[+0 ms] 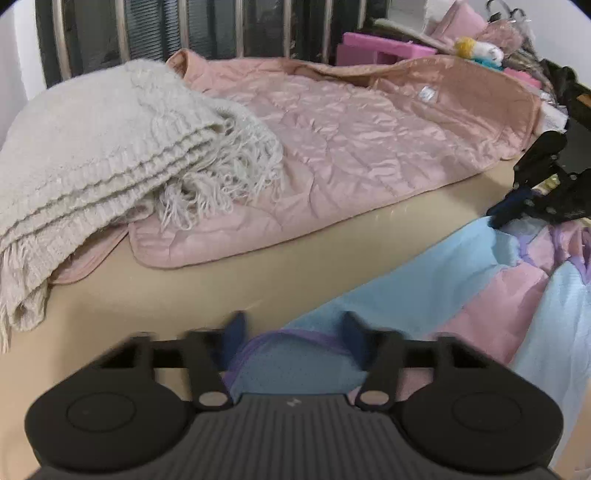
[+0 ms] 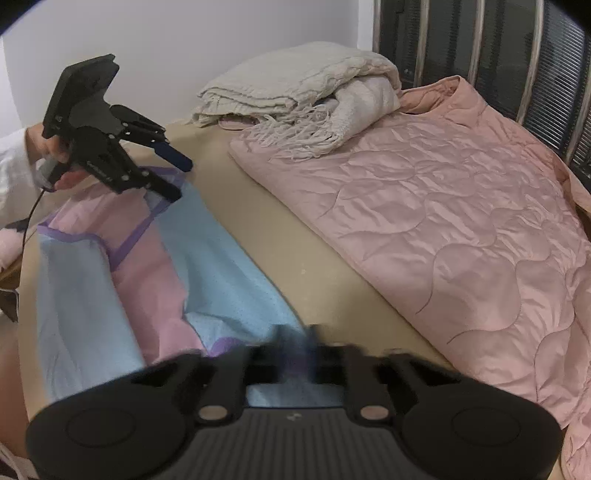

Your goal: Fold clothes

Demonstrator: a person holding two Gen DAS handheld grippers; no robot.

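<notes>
blue-pink garment [image 2: 122, 258] with purple trim lies spread on the tan bench [image 2: 295, 251], near edge, partly bunched toward the right end. left hand-held gripper [image 1: 293, 332] is released, fingers apart either side of a purple-trimmed edge of the garment, fabric between them but not pinched; the other view [image 2: 173, 173] shows it tilted down at the garment's far corner, blue fingertip [image 2: 177, 157] raised off the bench, lower finger touching or just above the cloth, can't tell which. a hand [image 2: 55, 158] in a white sleeve holds its handle.

right hand-held gripper [image 2: 297, 347] is blurred in its own view, fingers close together over the garment's purple edge; looks clenched on the cloth but blur hides the tips. in the left view [image 1: 506, 210] its fingers meet at the blue garment's far edge.

behind the garment, well apart: pink quilted blanket [image 1: 351, 147] spread flat on the bench, a folded cream knit throw [image 1: 92, 158] with fringe lying on its left end. metal bars [image 1: 240, 26] behind. pink foam blocks [image 1: 376, 50] and clutter at the far right corner.
</notes>
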